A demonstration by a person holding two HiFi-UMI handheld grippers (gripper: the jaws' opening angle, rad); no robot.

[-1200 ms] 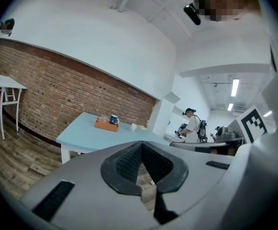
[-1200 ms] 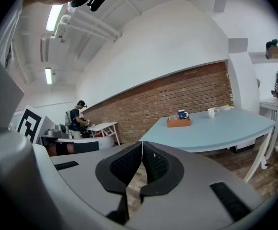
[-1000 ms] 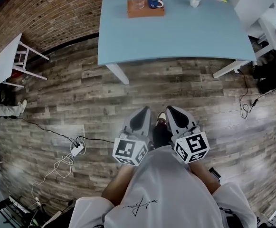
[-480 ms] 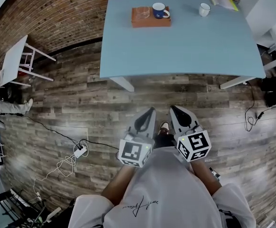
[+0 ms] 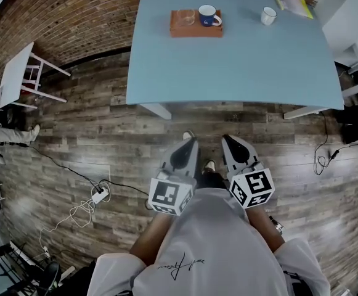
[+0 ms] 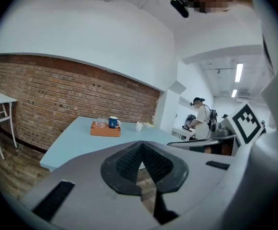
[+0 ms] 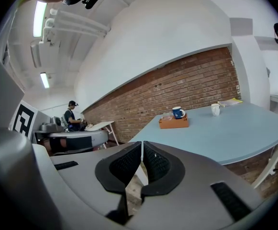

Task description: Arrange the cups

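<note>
A light blue table (image 5: 240, 66) stands ahead of me. On its far side an orange tray (image 5: 195, 27) carries a blue mug (image 5: 208, 15) and a clear glass cup (image 5: 187, 17). A white cup (image 5: 268, 15) stands alone, further right on the table. Both grippers hang over the wooden floor, well short of the table. My left gripper (image 5: 190, 142) is shut and empty, and my right gripper (image 5: 229, 141) is shut and empty too. The left gripper view shows the tray (image 6: 105, 130), blue mug (image 6: 113, 122) and white cup (image 6: 139, 126) far beyond its jaws; the right gripper view shows the tray (image 7: 173, 123), mug (image 7: 177, 112) and white cup (image 7: 216, 109).
A yellow-green book (image 5: 292, 4) lies at the table's far right corner. A small white table (image 5: 15, 73) stands at the left by the brick wall. Cables and a power strip (image 5: 98, 194) lie on the floor to my left. A person (image 6: 201, 119) stands at desks far off.
The table has come nearer in the head view as I moved forward over the floor. Both grippers went along, still shut and side by side.
</note>
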